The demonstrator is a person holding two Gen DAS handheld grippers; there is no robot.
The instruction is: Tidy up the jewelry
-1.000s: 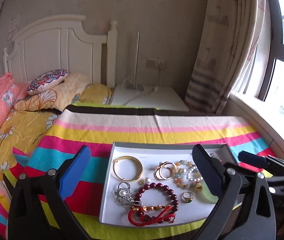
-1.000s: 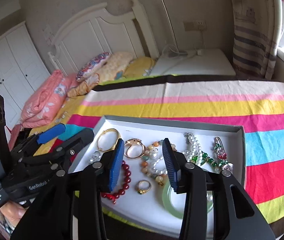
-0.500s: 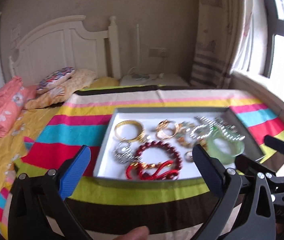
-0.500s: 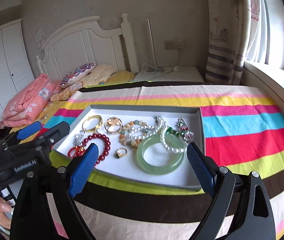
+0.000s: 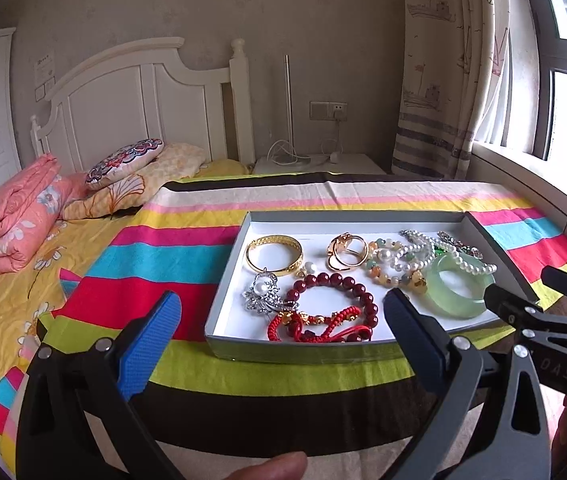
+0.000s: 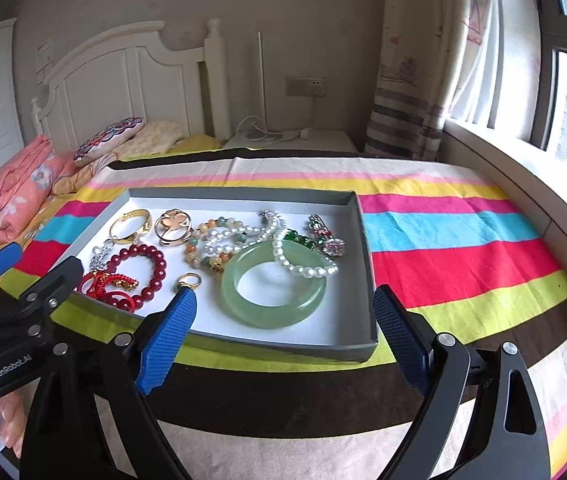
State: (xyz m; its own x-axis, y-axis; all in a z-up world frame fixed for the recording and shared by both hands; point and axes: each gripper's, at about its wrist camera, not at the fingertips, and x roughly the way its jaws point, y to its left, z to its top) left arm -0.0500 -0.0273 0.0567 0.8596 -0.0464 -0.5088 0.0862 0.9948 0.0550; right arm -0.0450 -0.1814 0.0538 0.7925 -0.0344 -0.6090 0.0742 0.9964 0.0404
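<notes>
A grey tray (image 5: 283, 354) (image 6: 243, 194) with a white floor lies on the striped cloth and holds jewelry: a gold bangle (image 5: 274, 254) (image 6: 130, 225), a dark red bead bracelet (image 5: 333, 294) (image 6: 139, 270), a red cord bracelet (image 5: 315, 326), a silver brooch (image 5: 261, 294), pearl strands (image 5: 415, 254) (image 6: 283, 252), a green jade bangle (image 5: 459, 290) (image 6: 273, 290) and a gold ring (image 6: 188, 280). My left gripper (image 5: 281, 330) is open and empty, before the tray's near edge. My right gripper (image 6: 283, 328) is open and empty, before the tray's near right part.
The striped cloth (image 6: 463, 240) covers the bed end. Pillows (image 5: 123, 158) and a folded pink quilt (image 5: 11, 220) lie at the far left by the headboard. A windowsill (image 6: 523, 184) and curtain run along the right. A nightstand (image 5: 319, 164) stands behind.
Both grippers have drawn back from over the tray to just before its near edge. The right gripper's jaws have opened wide. The jewelry has not moved.
</notes>
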